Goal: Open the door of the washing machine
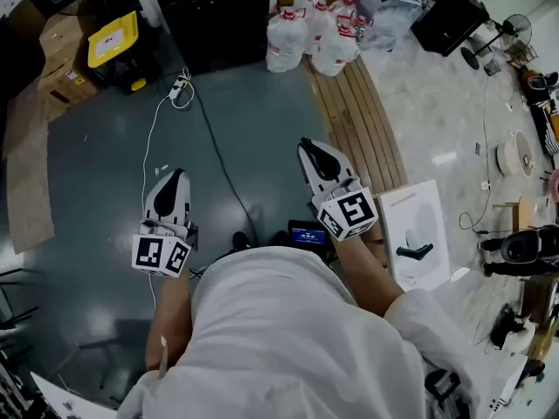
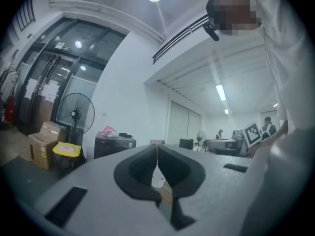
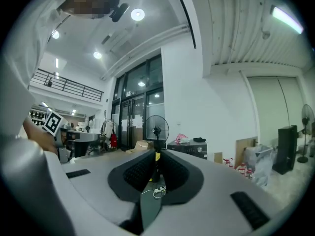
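Note:
The washing machine is a black box at the far side of the grey floor, with its door shut as far as I can see. In the left gripper view the washing machine stands ahead, left of the jaws, with a pink item on top. In the right gripper view the washing machine is ahead, just right of the jaws. My left gripper and right gripper are held out level in front of the person, well short of the machine. Both are shut with nothing between the jaws, as also shows for the left gripper and the right gripper.
Several white water jugs stand right of the machine; a yellow-lidded bin and cardboard boxes stand to its left. A power strip and cable cross the floor. Wooden planks and a white box lie on the right.

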### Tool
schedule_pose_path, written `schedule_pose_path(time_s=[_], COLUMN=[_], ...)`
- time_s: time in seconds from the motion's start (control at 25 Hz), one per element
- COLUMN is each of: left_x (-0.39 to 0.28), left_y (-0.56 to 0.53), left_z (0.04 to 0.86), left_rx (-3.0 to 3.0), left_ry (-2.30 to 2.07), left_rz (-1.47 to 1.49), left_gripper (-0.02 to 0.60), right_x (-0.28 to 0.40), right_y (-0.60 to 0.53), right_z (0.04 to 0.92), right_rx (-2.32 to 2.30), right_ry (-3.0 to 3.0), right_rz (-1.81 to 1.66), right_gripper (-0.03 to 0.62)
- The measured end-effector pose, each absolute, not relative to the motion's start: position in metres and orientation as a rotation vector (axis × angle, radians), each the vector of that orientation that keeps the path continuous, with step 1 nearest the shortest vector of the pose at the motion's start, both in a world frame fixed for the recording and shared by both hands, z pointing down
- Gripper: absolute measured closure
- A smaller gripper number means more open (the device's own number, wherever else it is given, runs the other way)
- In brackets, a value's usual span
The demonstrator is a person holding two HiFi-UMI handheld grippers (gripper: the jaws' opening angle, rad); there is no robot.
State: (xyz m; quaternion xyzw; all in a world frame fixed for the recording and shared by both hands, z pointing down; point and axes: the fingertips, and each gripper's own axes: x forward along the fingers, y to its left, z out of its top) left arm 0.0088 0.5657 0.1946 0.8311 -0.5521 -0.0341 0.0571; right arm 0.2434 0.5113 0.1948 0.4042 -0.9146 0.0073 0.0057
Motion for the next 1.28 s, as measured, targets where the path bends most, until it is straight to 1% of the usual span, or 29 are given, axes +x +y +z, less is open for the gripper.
schedule_pose_path(time_s=[0.36,0.72,0.84,0.96,1.08,1.28], left_x=[0.048,0.056,0.05,0.042,0.039,0.018], left_y=[0.569,0.582,0.581,0.569,0.542,0.479], left_z=[0.195,0.208,0.219,0.229,0.236,0.239], left_rx=[2.511,2.447,2.428,2.411,2.418,2.438], left_ry=[-1.683,-1.747,-1.745,-1.73,-1.701,-1.689], left_rz=[-0.045,0.031,0.049,0.031,0.005,-0.033], left_gripper=[0.571,0.57,0.569,0.571,0.569,0.571], right_x=[0.288,0.309,0.308,0.296,0.284,0.273], right_y=[0.512,0.516,0.512,0.505,0.489,0.44], right_z=[0.206,0.231,0.242,0.245,0.242,0.236], right_rx=[1.269,1.243,1.249,1.2,1.167,1.211], right_ry=[-2.889,-2.893,-2.875,-2.838,-2.803,-2.779], right_rz=[0.065,0.159,0.185,0.106,0.019,0.032], right_gripper=[0.559,0.559,0.559,0.559,0.559,0.56])
